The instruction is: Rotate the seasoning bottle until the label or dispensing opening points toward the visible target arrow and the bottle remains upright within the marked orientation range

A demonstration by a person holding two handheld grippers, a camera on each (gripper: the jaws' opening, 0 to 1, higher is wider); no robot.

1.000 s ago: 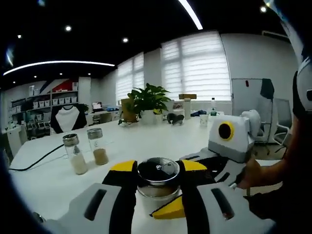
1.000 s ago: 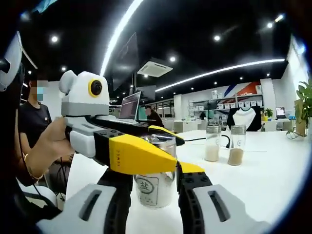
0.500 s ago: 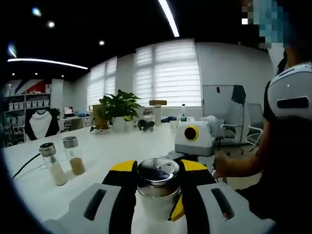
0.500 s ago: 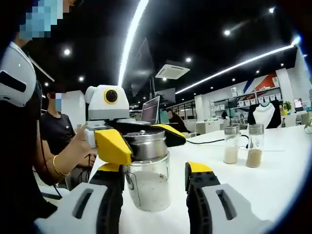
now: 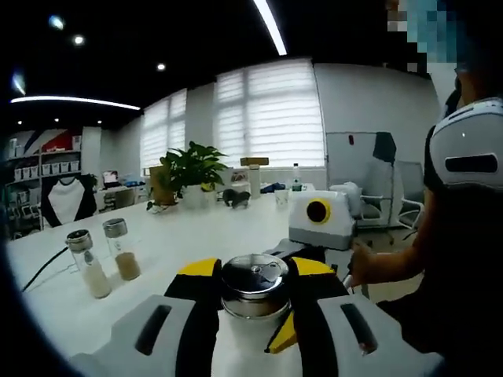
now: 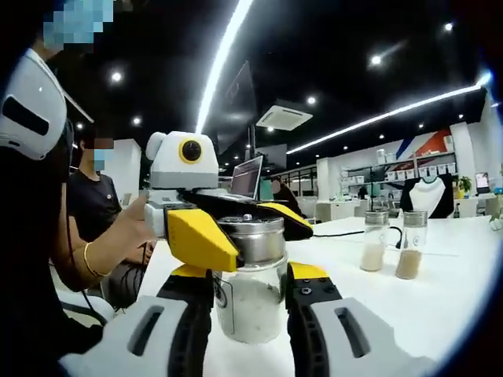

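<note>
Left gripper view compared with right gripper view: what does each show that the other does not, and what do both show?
The left gripper view has a potted plant and blinds over windows. The right gripper view has an open laptop and a seated person. Both show the seasoning bottle with its steel cap, gripped between jaws, and two small spice jars standing on the white table.

White tabletop (image 5: 196, 236) across the lower half of the left gripper view; two small glass jars (image 5: 102, 255) with metal caps at left, one pale powder, one brown. Black cable (image 5: 39, 271) lower left. Potted plant (image 5: 191, 169) mid-frame by blinds. Right gripper view: open laptop (image 6: 245, 177) centre, same jars right.
</note>
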